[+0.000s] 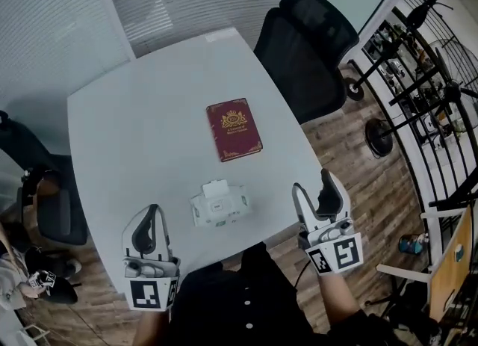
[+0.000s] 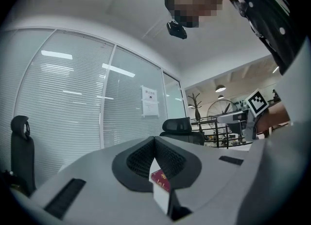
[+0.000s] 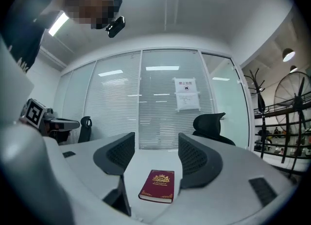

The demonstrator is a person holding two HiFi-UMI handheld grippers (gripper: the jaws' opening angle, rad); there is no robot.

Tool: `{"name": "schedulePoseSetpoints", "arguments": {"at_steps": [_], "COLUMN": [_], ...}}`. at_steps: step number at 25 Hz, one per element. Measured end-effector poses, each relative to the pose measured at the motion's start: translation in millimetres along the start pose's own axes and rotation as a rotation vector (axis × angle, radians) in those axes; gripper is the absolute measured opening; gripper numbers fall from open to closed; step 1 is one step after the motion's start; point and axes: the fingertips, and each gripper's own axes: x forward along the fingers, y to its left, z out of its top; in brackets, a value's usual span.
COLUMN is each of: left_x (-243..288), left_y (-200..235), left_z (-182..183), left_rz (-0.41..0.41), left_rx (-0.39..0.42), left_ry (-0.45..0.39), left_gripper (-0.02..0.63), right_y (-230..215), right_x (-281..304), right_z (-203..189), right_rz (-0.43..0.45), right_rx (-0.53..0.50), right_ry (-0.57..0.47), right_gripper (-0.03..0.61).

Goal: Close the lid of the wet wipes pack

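Head view: the wipes pack (image 1: 218, 204) lies on the tabletop (image 1: 134, 128), with the book (image 1: 233, 129) beyond it. Left of the pack hovers the left tool (image 1: 153, 214), pinched together and empty; right of the pack, the right tool (image 1: 314, 186) gapes wide and empty.

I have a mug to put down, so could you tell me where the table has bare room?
The table is bare from the red book leftward to its edge, and beyond the book toward the office chair. The near edge is tightest, with the wet wipes pack between the left gripper and right gripper.

r gripper (image 3: 154, 157) jaws apart, red book (image 3: 157, 186) beyond.
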Motion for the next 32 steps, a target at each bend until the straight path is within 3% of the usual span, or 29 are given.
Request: {"name": "schedulePoseSetpoints", "arguments": {"at_steps": [13, 32], "left_x": [-32.5, -59.7], "left_y": [11.9, -18.5], "left_z": [5.6, -6.4], "left_rz": [0.248, 0.476], "left_rx": [0.029, 0.035], "left_ry": [0.034, 0.136], "left_gripper": [0.015, 0.015], "right_y": [11.4, 28.3], "right_x": [62.8, 113.3], "right_z": [-6.5, -48.5], "right_rz": [0.254, 0.547], "right_rx": [0.024, 0.098], "right_ry": [0.026, 0.124], "right_gripper": [0.273, 0.272]}}
